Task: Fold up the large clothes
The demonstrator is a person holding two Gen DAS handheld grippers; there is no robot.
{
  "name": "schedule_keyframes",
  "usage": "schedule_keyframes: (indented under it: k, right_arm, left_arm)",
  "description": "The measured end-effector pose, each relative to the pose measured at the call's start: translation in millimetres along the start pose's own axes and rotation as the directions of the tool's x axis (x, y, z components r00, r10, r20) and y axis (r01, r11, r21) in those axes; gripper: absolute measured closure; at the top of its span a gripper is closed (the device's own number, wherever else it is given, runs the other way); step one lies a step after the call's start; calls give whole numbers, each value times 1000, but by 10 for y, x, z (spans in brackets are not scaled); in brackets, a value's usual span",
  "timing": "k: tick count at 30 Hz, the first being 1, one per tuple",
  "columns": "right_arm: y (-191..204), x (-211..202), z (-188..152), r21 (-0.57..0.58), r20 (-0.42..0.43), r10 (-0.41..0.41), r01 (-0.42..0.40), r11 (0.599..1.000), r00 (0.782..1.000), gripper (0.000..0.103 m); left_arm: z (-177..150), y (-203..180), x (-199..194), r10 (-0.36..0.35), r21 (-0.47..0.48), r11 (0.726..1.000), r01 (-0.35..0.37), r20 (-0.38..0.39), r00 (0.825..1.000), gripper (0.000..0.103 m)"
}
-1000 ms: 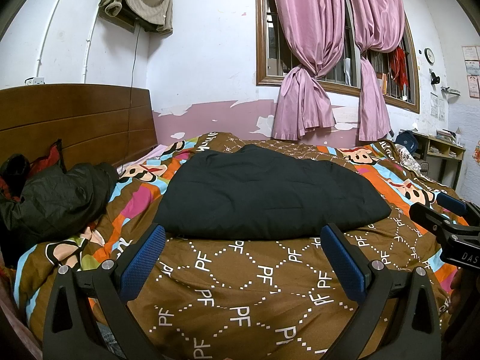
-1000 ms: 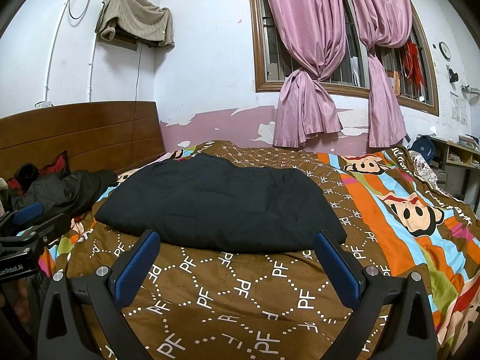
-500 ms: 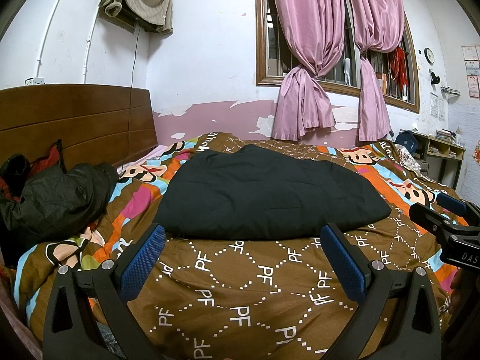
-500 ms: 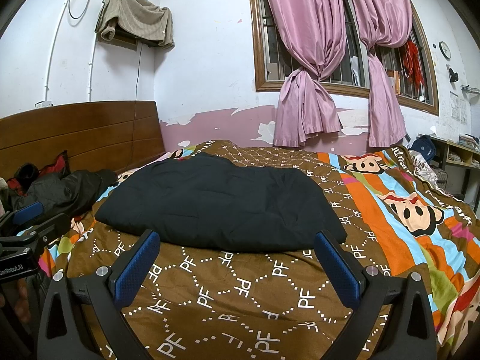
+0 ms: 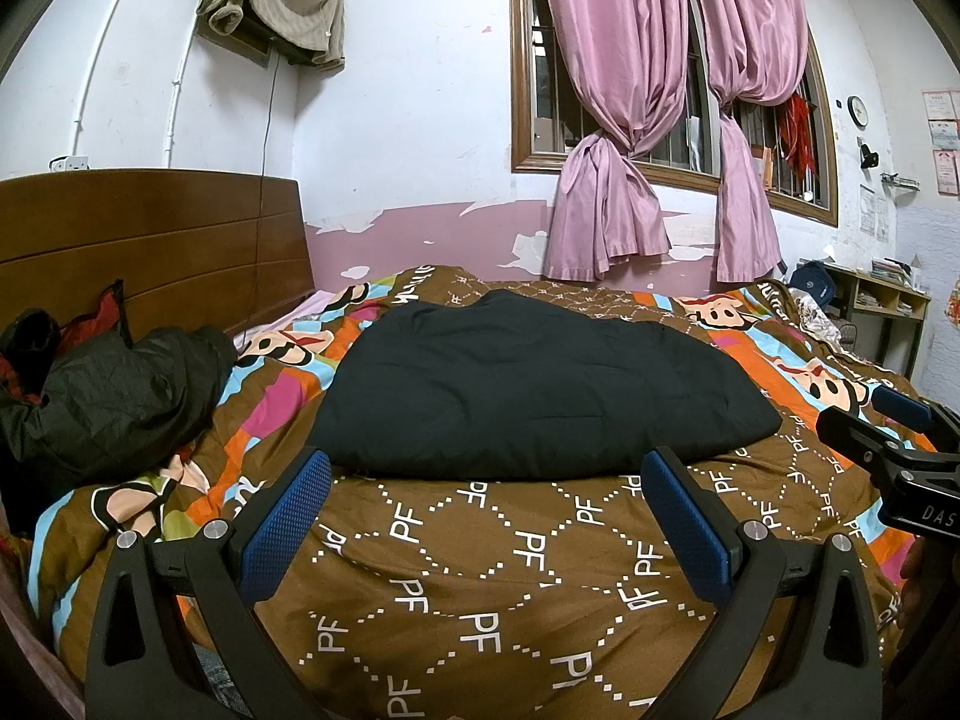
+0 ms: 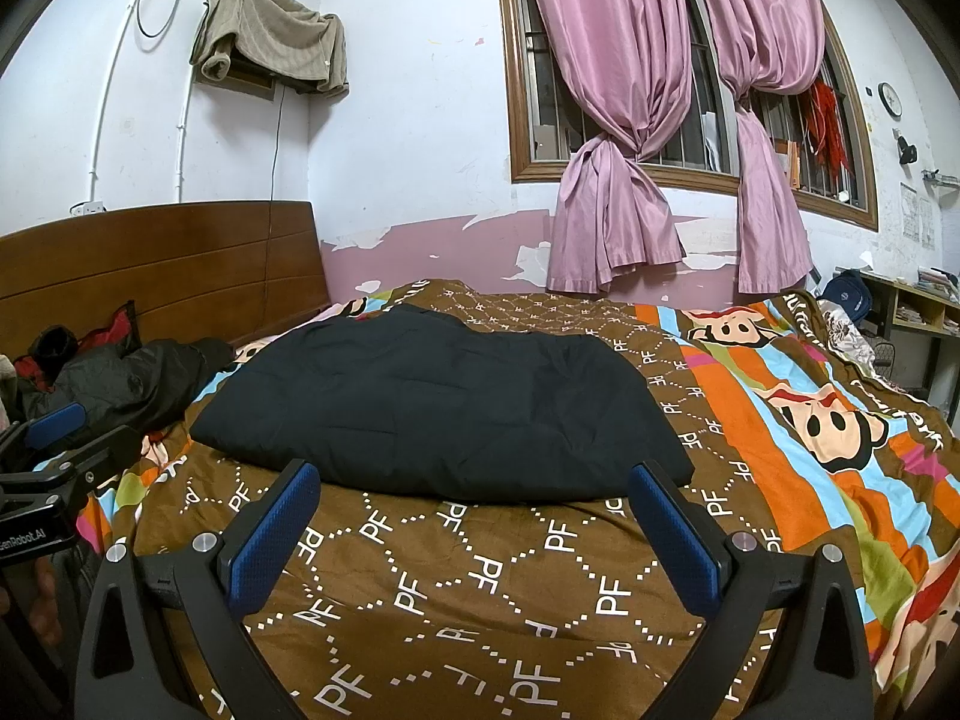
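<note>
We are holding the left gripper (image 5: 486,516) and right gripper (image 6: 474,525) just short of the black garment (image 5: 534,390) — jaws spread wide, gripping nothing. The garment is lying mid-bedspread (image 6: 480,594), apparently folded already. We should be pinching its near edge squarely (both corners together). Open bedspread is surrounding it — the crumpled jacket (image 5: 114,396) is sitting well left.

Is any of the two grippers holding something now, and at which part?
Nothing is held. The left gripper and the right gripper are both open above the bedspread, short of the black garment.
</note>
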State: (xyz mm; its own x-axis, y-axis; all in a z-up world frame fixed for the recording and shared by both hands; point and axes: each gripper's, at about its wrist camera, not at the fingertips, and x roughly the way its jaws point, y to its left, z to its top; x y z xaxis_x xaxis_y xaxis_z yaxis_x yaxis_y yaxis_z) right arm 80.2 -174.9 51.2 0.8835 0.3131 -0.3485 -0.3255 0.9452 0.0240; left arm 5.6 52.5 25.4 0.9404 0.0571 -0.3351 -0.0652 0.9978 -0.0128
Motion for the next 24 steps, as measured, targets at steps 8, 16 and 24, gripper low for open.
schedule_keyframes:
  k: [8, 16, 24]
  right_arm:
    - [0, 0, 2, 0, 0, 0, 0, 1000, 1000, 0]
    - [0, 0, 2, -1, -1, 0, 0, 1000, 1000, 0]
    - [1, 0, 6, 0, -1, 0, 0, 1000, 1000, 0]
  left_arm:
    - [-3, 0, 2, 0, 0, 1000, 0, 0, 1000, 2]
    - [6, 11, 2, 19, -7, 1000, -19, -3, 1000, 2]
    - [15, -5, -19, 37, -4, 999, -37, -1, 999, 2]
